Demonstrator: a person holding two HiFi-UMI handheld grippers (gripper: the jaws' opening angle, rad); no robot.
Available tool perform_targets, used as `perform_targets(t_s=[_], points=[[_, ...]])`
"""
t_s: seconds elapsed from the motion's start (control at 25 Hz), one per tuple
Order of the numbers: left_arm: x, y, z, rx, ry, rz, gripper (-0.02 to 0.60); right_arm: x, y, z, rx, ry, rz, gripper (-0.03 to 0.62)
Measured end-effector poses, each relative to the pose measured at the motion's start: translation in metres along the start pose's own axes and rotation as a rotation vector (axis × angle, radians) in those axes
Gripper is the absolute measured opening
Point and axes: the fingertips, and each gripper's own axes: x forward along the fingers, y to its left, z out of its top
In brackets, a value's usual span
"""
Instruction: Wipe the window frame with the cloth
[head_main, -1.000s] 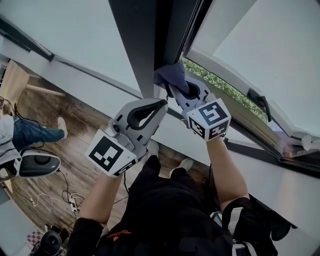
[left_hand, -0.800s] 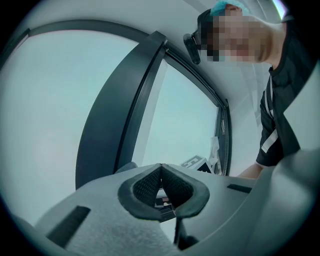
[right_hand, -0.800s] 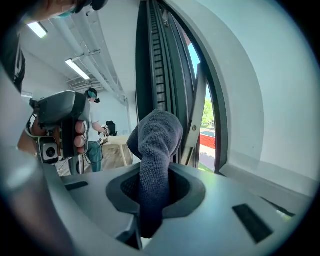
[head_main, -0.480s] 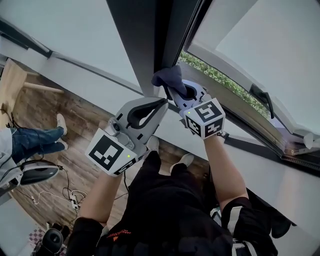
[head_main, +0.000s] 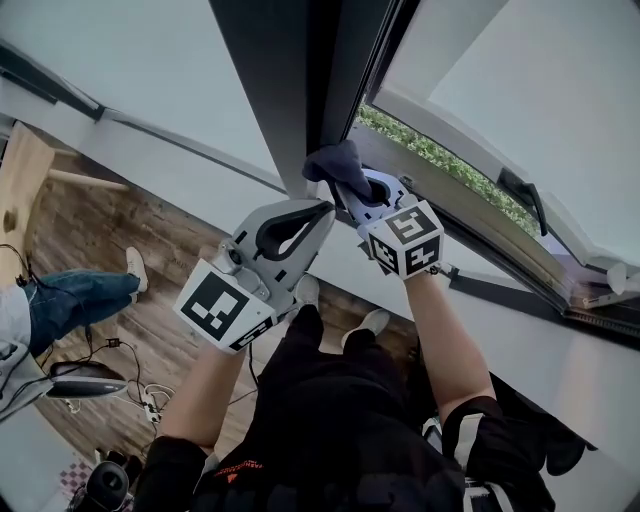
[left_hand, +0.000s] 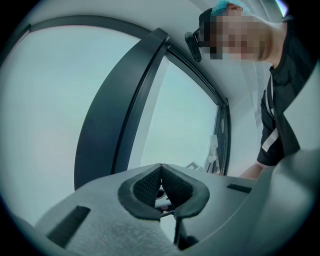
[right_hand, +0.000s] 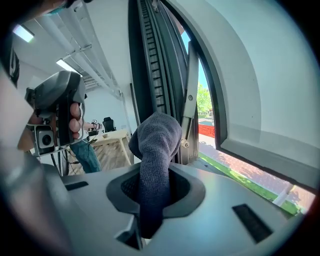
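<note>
Cloth (head_main: 335, 160) clamped in right claw (head_main: 352, 188), bunched past tips, at foot of frame (head_main: 300, 90); frame's long axis runs onward beyond claw. Left claw (head_main: 325, 207) clenched empty, just beside.

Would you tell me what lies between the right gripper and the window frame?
The cloth, clamped in the right gripper; the right gripper view shows it.

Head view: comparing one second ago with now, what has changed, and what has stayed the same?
The right gripper, its claw shut on the cloth, slid slightly down-left in the picture along the window frame. A bystander's jeans leg shifted lower. The left gripper stayed shut and empty beside the frame.
</note>
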Motion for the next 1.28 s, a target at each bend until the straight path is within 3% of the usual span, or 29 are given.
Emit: perform_targets(t_s=[0.2, 0.56, 0.92, 1.28], points=[[0.002, -0.003, 0.009, 0.018, -0.009, -0.001, 0.018, -0.018, 0.000, 0.017, -0.017, -0.042, -0.008, 0.051], [0.005, -0.007, 0.039, 0.084, -0.042, -0.009, 0.018, -0.064, 0.010, 0.086, -0.093, -0.179, -0.015, 0.051], [0.013, -0.013, 0.107, 0.221, -0.137, -0.018, 0.018, -0.123, 0.024, 0.198, -0.196, -0.363, -0.022, 0.051], [0.011, -0.026, 0.167, 0.306, -0.223, -0.039, 0.018, -0.169, 0.039, 0.302, -0.335, -0.499, -0.060, 0.051]])
